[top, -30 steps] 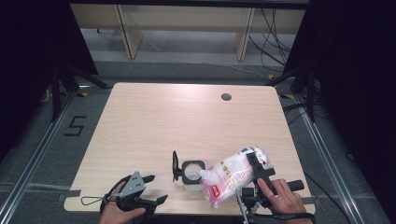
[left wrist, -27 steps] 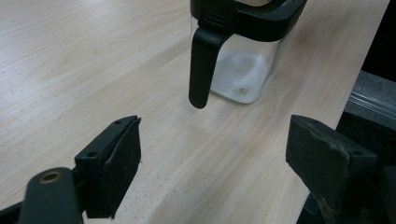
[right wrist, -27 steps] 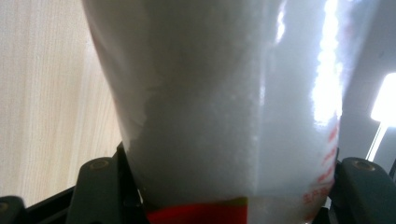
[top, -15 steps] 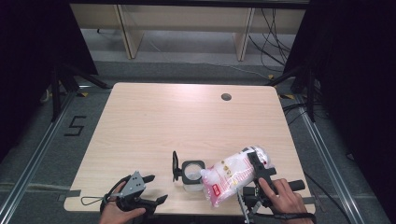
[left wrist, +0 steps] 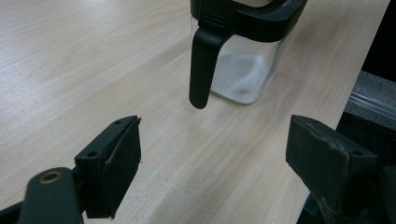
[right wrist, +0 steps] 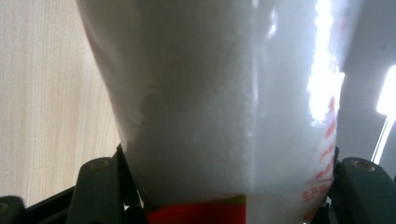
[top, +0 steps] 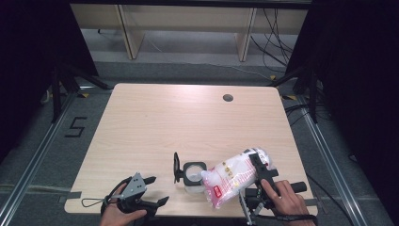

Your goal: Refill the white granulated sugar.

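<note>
On the white bag [top: 234,178], red printing is unreadable.

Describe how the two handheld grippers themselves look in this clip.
Both are black. The left gripper carries a grey three-cornered plate and a thin looping cable; its fingers are blocky with flat pads. The right gripper has a bar-like handle.

Wood table [top: 155,127] w/ grommet hole [top: 228,98]; shelving [top: 188,19] behind.
</note>
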Available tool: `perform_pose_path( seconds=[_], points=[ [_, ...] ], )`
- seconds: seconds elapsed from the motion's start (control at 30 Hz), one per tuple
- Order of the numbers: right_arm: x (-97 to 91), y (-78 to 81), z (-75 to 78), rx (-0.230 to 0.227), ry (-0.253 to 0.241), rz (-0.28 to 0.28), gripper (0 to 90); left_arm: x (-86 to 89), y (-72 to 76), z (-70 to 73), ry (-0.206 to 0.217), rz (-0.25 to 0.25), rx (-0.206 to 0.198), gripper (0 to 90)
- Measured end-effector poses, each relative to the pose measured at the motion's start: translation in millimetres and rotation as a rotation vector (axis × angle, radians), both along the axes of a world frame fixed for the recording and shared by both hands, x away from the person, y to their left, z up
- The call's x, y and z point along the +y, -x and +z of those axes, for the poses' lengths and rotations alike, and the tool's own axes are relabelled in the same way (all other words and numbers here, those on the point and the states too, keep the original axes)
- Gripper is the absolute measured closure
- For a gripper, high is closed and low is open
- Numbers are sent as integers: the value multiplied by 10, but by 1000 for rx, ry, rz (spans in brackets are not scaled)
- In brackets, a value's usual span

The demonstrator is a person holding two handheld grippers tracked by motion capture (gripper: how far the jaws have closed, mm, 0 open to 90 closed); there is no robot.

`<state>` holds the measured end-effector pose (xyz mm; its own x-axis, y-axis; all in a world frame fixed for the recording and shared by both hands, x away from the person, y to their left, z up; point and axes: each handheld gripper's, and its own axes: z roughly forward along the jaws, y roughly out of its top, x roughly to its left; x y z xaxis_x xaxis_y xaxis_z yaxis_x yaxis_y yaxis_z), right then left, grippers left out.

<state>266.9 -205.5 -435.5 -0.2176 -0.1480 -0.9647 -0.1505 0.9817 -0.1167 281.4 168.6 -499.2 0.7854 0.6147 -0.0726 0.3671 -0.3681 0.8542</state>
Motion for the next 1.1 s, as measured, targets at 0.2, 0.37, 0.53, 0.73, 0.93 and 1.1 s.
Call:
perform_pose_path(
  seconds=[0.2, 0.37, 0.53, 0.73, 0.93, 1.1],
  points=[
    [2, -7, 22, 0, 23, 12, 369, 0, -1, 0, 0, 1, 0, 176],
    [9, -12, 27, -20, 30, 40, 369, 0, 0, 0, 1, 1, -1, 176],
    [9, -11, 21, -23, 27, 40, 369, 2, -2, 2, 0, 0, -4, 176],
    [3, -7, 19, -19, 20, 29, 369, 12, -17, 7, -16, -17, -22, 176],
    [6, -5, 35, -21, 31, 35, 369, -1, 0, 0, 3, 3, 0, 176],
    [0, 17, 14, -6, 3, -4, 369, 6, -6, 5, -6, -4, -12, 176]
  ],
)
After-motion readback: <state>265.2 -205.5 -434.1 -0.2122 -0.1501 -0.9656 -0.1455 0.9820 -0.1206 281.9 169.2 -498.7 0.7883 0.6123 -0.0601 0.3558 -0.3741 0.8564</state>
